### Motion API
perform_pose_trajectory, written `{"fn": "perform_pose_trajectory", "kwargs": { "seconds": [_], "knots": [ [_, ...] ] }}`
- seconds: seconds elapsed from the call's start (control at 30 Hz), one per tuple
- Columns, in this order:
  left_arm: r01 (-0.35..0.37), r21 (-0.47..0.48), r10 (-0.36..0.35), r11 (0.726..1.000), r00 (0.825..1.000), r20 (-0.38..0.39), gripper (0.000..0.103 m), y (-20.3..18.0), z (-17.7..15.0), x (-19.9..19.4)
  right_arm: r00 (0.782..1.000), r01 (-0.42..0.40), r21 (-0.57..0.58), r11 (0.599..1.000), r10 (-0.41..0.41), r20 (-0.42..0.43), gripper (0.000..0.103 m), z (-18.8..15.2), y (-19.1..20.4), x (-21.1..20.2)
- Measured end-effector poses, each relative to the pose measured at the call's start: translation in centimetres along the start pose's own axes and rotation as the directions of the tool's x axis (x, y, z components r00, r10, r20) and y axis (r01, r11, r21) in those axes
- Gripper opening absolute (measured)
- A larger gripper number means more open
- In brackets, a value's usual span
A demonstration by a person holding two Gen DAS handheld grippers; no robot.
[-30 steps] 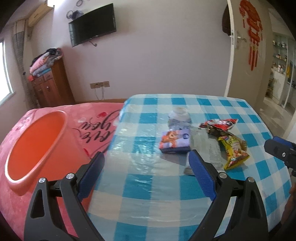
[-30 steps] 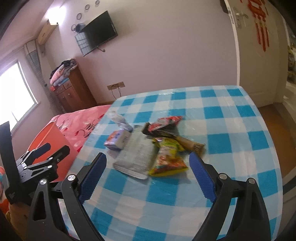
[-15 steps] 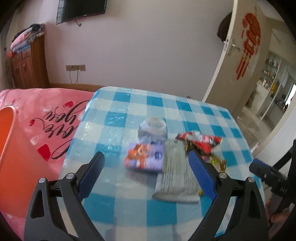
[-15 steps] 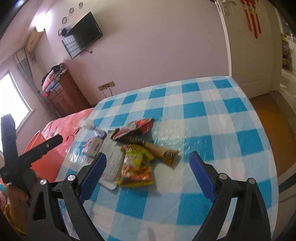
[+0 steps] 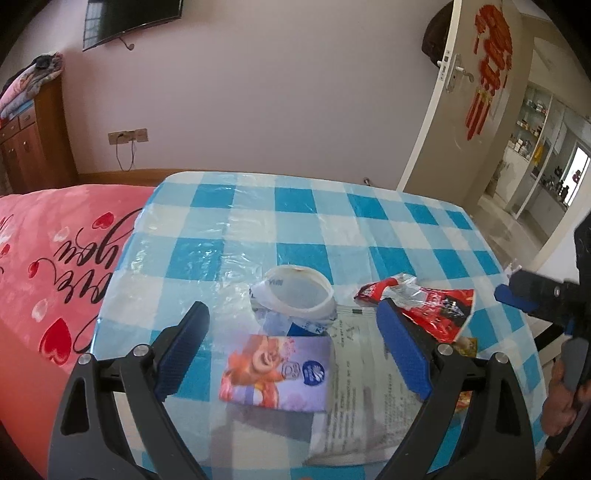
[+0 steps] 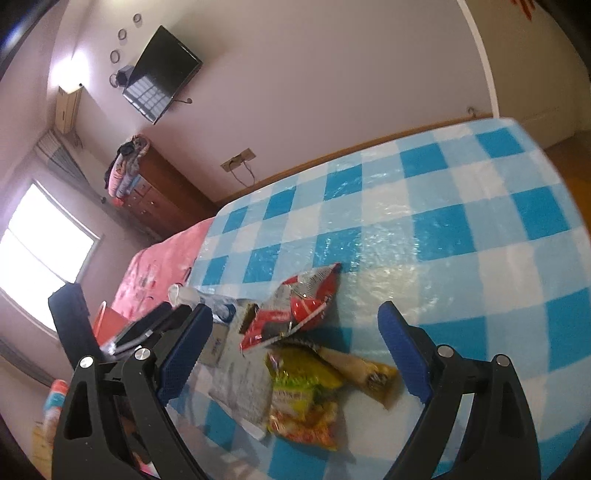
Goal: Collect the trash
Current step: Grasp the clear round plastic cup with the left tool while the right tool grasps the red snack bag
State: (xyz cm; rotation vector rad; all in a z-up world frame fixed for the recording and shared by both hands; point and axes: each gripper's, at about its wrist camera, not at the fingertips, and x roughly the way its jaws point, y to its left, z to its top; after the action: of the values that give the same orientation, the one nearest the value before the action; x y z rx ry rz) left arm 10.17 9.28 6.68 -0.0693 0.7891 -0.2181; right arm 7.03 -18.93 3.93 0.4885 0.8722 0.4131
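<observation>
Hovering over checked table (image 5: 207,266), my left gripper (image 5: 291,347) spread wide, nothing between pads. Purple packet (image 5: 277,373) below it, touching white pouch (image 5: 358,387) (crushed cup (image 5: 295,299) just behind). My right gripper (image 6: 295,350) likewise spread above red wrapper (image 6: 295,314) and yellow wrapper (image 6: 306,402).

Five snack wrappers (image 6: 295,314), one crushed paper cup (image 5: 295,295), two grippers (image 5: 291,347).

We note a table (image 5: 388,221) under blue-and-white checked cloth. Along its left edge lies a pink bed cover (image 5: 55,258) with hearts. Beyond it stand a wooden dresser (image 5: 33,147) bearing folded blankets (image 5: 26,85), a wall television (image 5: 129,18), a socket plate (image 5: 127,136), and an open door (image 5: 469,110) with red ornament.
</observation>
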Motion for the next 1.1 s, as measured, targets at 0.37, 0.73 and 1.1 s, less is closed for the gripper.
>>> {"fn": "perform_pose_trajectory", "kwargs": {
  "seconds": [0.37,0.73,1.1],
  "knots": [
    [0.044,0.013,-0.045,0.999,0.999,0.008,0.09,0.6,0.2,2.0,0.991,-0.097,0.108,0.989,0.106,-0.079,0.082,1.2,-1.4,3.8],
    [0.069,-0.009,-0.069,0.998,0.998,-0.014,0.062,1.0,-0.2,3.5,0.983,-0.099,0.137,0.986,0.119,-0.142,0.063,1.0,-1.8,6.2],
    [0.071,-0.012,-0.071,0.997,0.997,0.001,0.061,1.1,-0.3,3.4,0.985,-0.074,0.125,0.989,0.092,-0.146,0.039,0.0,-2.2,6.4]
  ]
}}
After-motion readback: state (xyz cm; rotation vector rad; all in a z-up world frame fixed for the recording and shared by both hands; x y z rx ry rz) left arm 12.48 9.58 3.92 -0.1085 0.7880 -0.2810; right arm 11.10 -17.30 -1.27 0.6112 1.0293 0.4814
